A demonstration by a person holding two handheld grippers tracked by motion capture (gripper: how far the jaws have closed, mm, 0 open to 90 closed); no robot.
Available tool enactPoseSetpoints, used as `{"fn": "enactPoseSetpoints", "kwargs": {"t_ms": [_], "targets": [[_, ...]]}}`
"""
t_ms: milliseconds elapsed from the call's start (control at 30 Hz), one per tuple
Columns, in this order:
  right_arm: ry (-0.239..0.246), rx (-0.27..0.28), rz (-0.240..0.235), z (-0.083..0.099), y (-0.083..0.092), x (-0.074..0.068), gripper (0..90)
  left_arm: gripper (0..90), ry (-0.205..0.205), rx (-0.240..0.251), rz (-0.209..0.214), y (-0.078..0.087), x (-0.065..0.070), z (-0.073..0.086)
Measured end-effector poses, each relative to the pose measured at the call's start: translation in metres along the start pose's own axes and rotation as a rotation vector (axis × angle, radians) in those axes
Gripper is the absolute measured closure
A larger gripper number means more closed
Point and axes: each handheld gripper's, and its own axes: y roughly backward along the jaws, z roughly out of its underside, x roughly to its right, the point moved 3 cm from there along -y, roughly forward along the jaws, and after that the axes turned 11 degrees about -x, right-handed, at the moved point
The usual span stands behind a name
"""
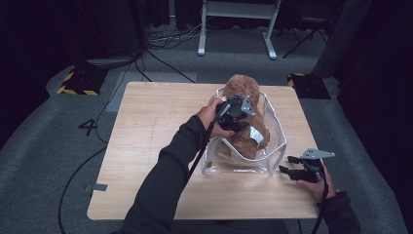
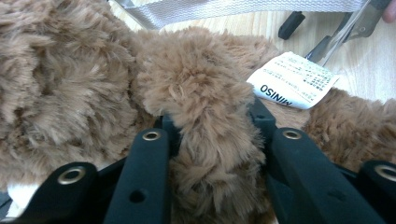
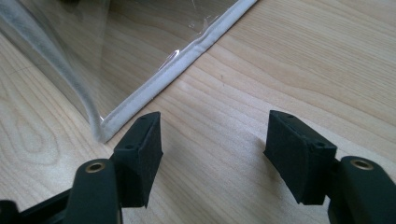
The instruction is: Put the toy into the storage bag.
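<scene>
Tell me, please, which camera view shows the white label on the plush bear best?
The left gripper view: the white label lies close, its print partly readable, beside the brown plush bear. In the high view the label is a small white patch on the bear inside the clear bag. The right gripper view faces the bag's edge and the table.

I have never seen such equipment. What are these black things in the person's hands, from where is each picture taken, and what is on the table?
They are hand-held grasping tools, one per hand; no robot is involved. The high view looks down on the wooden table from above. There the left tool reaches into a clear plastic bag holding a brown plush bear. The other two pictures come from cameras riding on each tool. In the left gripper view, a furry part of the bear sits between the jaws, pressing against both; a white label lies nearby. The right tool is open and holds nothing, resting on the table beside the bag's corner.
</scene>
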Motion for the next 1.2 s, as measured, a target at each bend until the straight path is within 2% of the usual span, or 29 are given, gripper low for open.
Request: {"fn": "enactPoseSetpoints", "kwargs": {"t_ms": [233,567,767,1200], "targets": [[0.001,0.000,0.000,0.0000,-0.0001,0.0001,36.3,53.0,0.029,-0.004,0.012,-0.0005,-0.0024,0.0013],[-0.001,0.000,0.000,0.0000,-0.0001,-0.0001,36.4,55.6,0.001,-0.015,0.036,-0.0013,0.0017,0.0009],[-0.001,0.001,0.000,0.0000,-0.0001,-0.0001,36.4,54.7,0.010,-0.009,0.036,-0.0013,0.0008,0.0020],[0.000,0.000,0.002,0.0000,-0.0001,-0.0001,36.4,43.8,0.074,0.054,0.051,0.0065,-0.0037,0.0073]]}}
